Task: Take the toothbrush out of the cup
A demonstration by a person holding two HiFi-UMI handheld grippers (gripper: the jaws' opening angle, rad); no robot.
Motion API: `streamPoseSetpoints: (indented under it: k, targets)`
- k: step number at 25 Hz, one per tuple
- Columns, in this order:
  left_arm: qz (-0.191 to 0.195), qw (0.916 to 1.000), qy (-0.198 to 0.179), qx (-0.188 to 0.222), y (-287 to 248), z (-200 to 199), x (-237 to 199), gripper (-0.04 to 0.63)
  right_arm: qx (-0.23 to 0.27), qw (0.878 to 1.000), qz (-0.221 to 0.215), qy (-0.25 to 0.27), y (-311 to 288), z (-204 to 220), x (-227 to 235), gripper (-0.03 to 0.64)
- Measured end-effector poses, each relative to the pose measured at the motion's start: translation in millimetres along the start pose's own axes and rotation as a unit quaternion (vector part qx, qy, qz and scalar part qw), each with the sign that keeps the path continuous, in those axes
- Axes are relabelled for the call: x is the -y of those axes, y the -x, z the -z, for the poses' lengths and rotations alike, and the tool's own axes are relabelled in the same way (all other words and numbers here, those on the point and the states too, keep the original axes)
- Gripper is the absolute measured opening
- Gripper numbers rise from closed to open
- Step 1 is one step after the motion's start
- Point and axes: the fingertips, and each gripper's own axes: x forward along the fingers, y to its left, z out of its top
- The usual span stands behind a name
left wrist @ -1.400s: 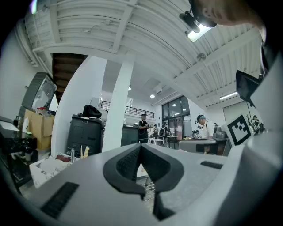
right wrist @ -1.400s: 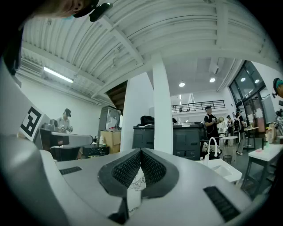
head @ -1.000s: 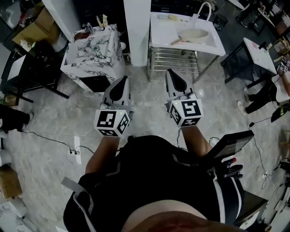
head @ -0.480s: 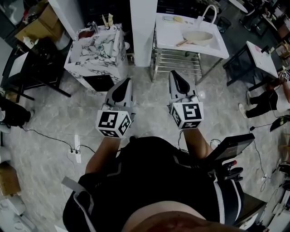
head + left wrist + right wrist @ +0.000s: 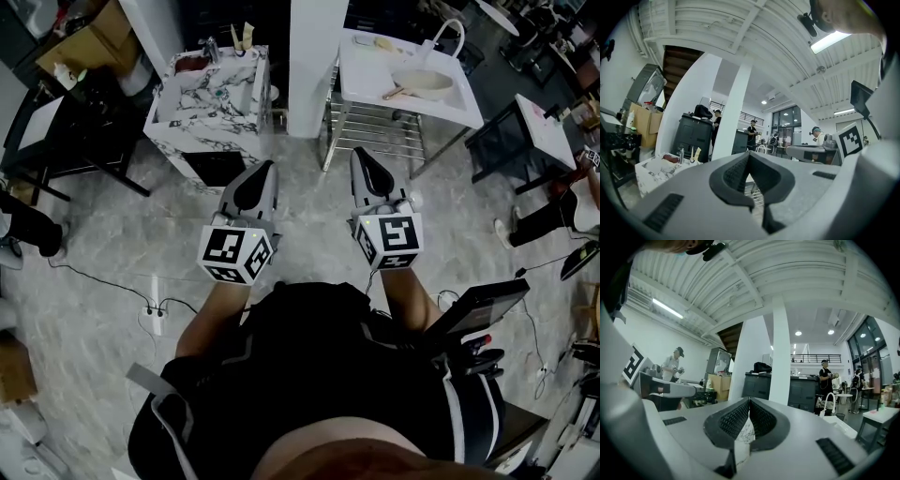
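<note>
Head view, looking steeply down. Person standing on grey tiled floor, one tool in each hand, both pointing level toward 12 o'clock.

Left tool: jaws pressed together, nothing between them. Its own view shows the ribbed pads meeting along one line.

Right tool: jaws likewise closed, empty. Only a thin slit remains below the pads, and marble pattern shows through it.

Marble-patterned table at 11 o'clock from the left tool, well apart from it. Small tap at its far edge. Toothbrush stands upright just at 3 o'clock of that tap, a pale stick among one or two like it. Cup beneath is too small to make out. Neither tool is anywhere near it.

White pillar at 12 o'clock, between the two tables.

White table at 1 o'clock from the right tool, carrying a round basin. Wire rack beneath it.

Power strip on the floor at 8 o'clock from the left tool, cable trailing.
</note>
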Motion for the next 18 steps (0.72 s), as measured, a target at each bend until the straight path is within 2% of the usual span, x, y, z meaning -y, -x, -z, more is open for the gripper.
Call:
streamPoseSetpoints:
  k: [6,18]
  targets:
    - [-0.001,1.0000,0.006,0.006,14,-1,-29,0.000,-0.002,1.000,-0.002,0.000,-13,-1,-27,0.020]
    - [-0.017,0.9997,0.010,0.014,16,-5,-64,0.000,-0.005,0.999,-0.037,0.001,-49,-1,-56,0.020]
